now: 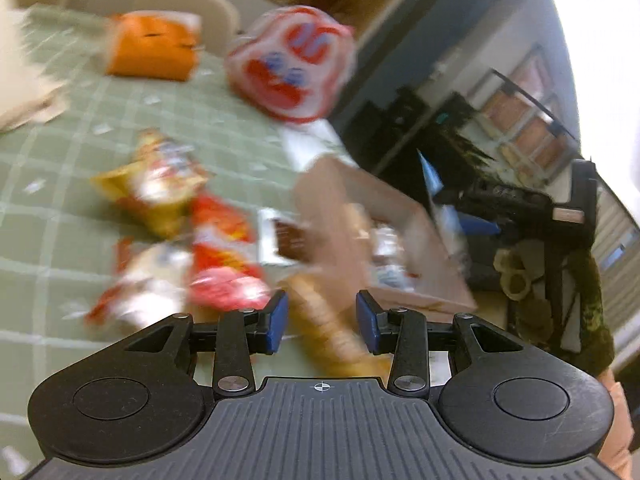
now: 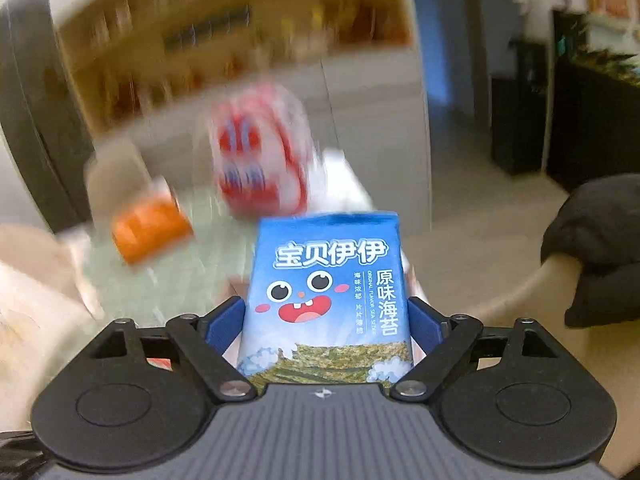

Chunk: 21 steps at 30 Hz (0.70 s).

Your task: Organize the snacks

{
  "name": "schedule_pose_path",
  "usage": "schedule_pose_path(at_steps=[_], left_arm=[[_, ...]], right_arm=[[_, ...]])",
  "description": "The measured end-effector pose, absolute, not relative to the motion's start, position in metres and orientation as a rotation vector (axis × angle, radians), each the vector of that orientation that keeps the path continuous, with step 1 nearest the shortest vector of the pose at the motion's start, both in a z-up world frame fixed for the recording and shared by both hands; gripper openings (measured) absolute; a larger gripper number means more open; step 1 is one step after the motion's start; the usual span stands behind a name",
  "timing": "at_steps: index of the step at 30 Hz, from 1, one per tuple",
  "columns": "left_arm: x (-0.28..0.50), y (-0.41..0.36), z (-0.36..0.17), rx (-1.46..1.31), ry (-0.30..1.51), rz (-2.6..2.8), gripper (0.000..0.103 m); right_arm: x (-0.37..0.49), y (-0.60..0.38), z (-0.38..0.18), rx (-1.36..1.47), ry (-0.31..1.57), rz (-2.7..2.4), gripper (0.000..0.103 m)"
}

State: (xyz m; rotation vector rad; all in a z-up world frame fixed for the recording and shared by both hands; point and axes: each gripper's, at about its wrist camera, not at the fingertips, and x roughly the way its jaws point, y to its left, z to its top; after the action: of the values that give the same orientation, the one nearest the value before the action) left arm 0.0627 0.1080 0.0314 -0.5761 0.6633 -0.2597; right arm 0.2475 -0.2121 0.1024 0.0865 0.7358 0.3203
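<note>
My right gripper (image 2: 326, 320) is shut on a blue seaweed snack packet (image 2: 326, 288) with a cartoon face, held upright above the table. My left gripper (image 1: 322, 320) is open and empty, just above a long golden biscuit pack (image 1: 328, 324) that lies between its fingers. Several loose snack bags lie on the green checked tablecloth (image 1: 60, 216): a yellow bag (image 1: 156, 188), a red bag (image 1: 224, 240) and a red-and-white bag (image 1: 148, 280). A cardboard box (image 1: 400, 240) with packets inside sits at the table's right edge. The view is blurred.
A large red-and-white bag (image 1: 292, 64) and an orange pack (image 1: 154, 46) stand at the table's far side; both show in the right wrist view, bag (image 2: 260, 152) and pack (image 2: 150, 228). A beige chair (image 1: 192, 4) stands behind. The table edge drops off to the right.
</note>
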Motion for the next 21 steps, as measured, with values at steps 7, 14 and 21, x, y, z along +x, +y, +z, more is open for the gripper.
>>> schedule_pose_path(at_steps=[7, 14, 21], left_arm=[[0.054, 0.151, 0.015, -0.630, 0.608, -0.194, 0.042], [0.039, 0.132, 0.034, -0.520, 0.594, -0.168, 0.042], [0.043, 0.104, 0.022, -0.453, 0.702, -0.236, 0.042]], right_arm=[[0.248, -0.208, 0.084, 0.195, 0.793, 0.265, 0.086], [0.162, -0.182, 0.079, -0.039, 0.635, 0.267, 0.086], [0.083, -0.160, 0.039, -0.176, 0.637, 0.359, 0.066]])
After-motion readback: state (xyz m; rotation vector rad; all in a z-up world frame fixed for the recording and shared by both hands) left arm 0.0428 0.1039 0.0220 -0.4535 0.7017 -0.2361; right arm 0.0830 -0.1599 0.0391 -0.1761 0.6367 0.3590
